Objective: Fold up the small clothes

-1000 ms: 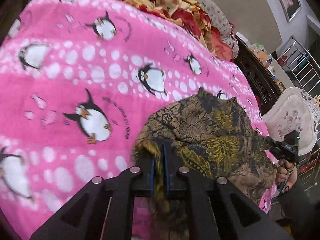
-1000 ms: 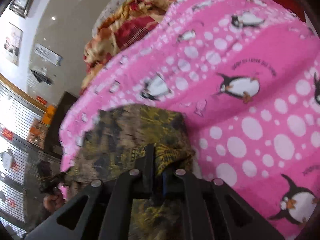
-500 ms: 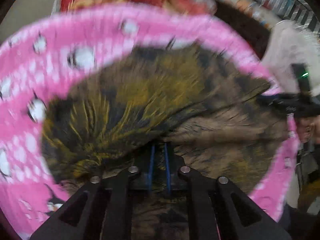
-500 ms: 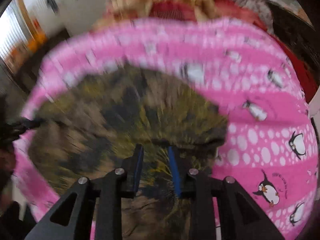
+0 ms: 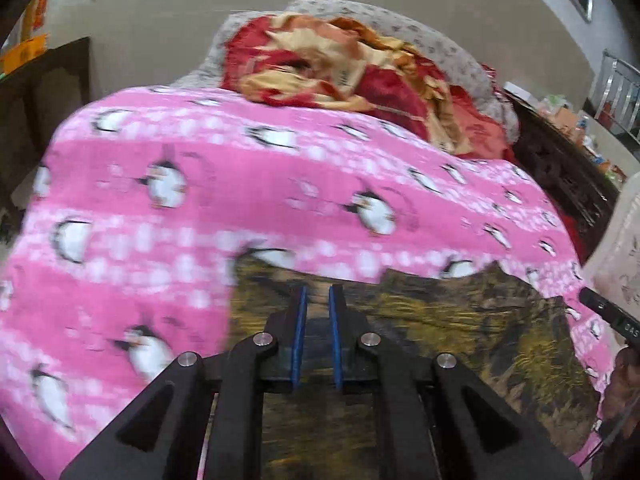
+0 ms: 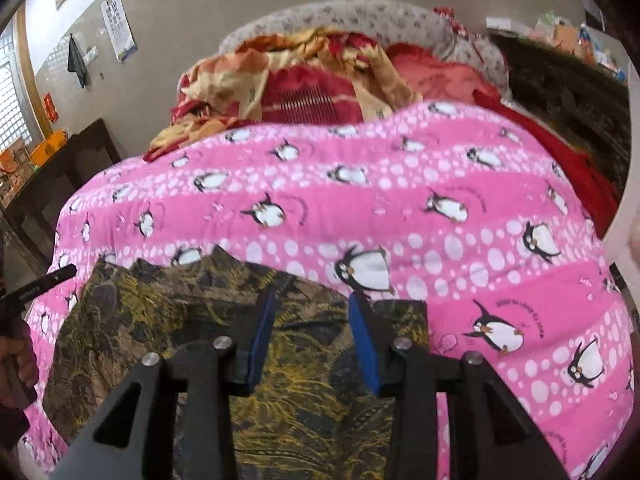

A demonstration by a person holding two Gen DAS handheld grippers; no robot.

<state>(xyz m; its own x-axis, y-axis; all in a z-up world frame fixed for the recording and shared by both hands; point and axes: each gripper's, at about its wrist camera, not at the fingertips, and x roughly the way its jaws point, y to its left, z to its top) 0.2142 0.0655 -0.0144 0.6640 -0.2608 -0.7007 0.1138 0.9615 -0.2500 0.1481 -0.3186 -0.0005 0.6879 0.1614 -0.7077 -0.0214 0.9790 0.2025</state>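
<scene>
A small brown, black and yellow patterned garment (image 5: 460, 332) lies flat on a pink penguin blanket (image 5: 200, 200); it also shows in the right wrist view (image 6: 160, 320). My left gripper (image 5: 317, 294) hovers over the garment's far left part, jaws slightly apart, holding nothing. My right gripper (image 6: 312, 304) is wide open over the garment's far right part, empty. The other gripper's tip shows at each view's edge.
A crumpled red and orange blanket (image 5: 352, 76) is heaped at the bed's far end, also in the right wrist view (image 6: 300, 76). Dark wooden furniture (image 5: 560, 168) stands to the right. A white ornate chair (image 5: 620, 248) is at the right edge.
Both grippers carried the garment's edge over, then let go. The garment now lies flat. Both grippers have opened and tilted up toward the far end of the bed.
</scene>
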